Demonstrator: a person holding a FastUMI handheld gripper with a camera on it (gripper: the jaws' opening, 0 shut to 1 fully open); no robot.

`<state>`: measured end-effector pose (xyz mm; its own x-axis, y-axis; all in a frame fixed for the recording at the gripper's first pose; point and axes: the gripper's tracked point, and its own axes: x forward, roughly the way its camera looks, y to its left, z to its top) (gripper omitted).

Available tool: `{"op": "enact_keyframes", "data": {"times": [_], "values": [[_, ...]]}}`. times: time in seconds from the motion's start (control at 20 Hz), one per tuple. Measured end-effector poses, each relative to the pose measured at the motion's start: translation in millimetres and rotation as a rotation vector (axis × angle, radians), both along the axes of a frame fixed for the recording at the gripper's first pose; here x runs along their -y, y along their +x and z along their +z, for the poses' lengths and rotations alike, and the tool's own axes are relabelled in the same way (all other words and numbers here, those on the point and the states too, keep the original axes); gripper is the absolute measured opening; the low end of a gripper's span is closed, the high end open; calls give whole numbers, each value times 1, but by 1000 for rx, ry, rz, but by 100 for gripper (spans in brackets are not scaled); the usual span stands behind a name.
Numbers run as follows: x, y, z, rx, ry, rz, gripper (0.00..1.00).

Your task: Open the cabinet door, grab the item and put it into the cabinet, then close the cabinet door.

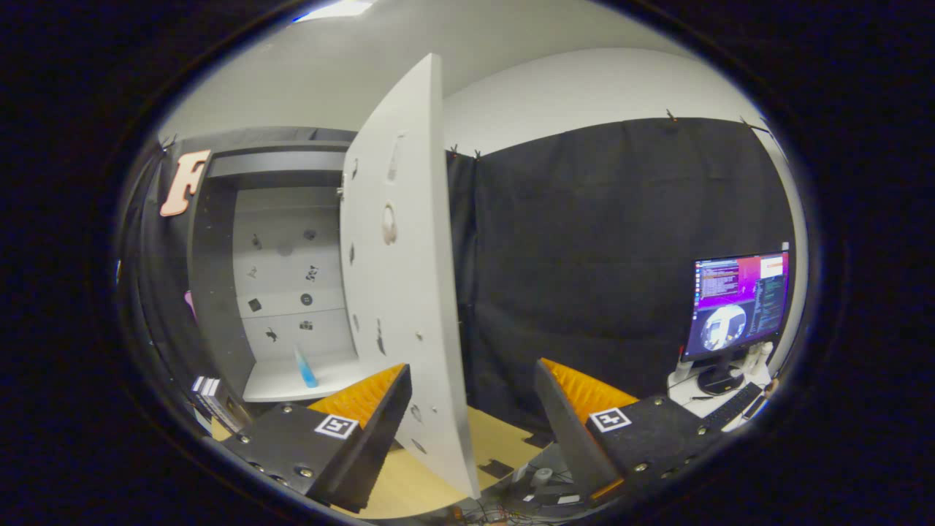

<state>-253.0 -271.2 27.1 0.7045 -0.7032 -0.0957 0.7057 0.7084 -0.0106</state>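
With the blue item (305,367) seen on the cabinet shelf (281,381), the tongs (471,394) were held spread and empty astride the open cabinet door (409,292), judged next to be pushed shut.

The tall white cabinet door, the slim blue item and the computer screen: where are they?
white cabinet door (402,292): gripper view, middle of its inner face.
blue item (304,367): gripper view, its body, on the cabinet floor.
computer screen (738,303): gripper view, centre of display.

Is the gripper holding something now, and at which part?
Nothing is held. The gripper is open, its fingers spread apart; the open cabinet door stands just ahead between them. The blue item is inside the cabinet.
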Motion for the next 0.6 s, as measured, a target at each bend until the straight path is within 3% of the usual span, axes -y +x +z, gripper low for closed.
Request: {"op": "enact_keyframes", "data": {"times": [0.2, 0.6], "values": [[42, -10, 0, -11, -6, -80, 99], [72, 20, 0, -22, -25, -94, 99]]}}
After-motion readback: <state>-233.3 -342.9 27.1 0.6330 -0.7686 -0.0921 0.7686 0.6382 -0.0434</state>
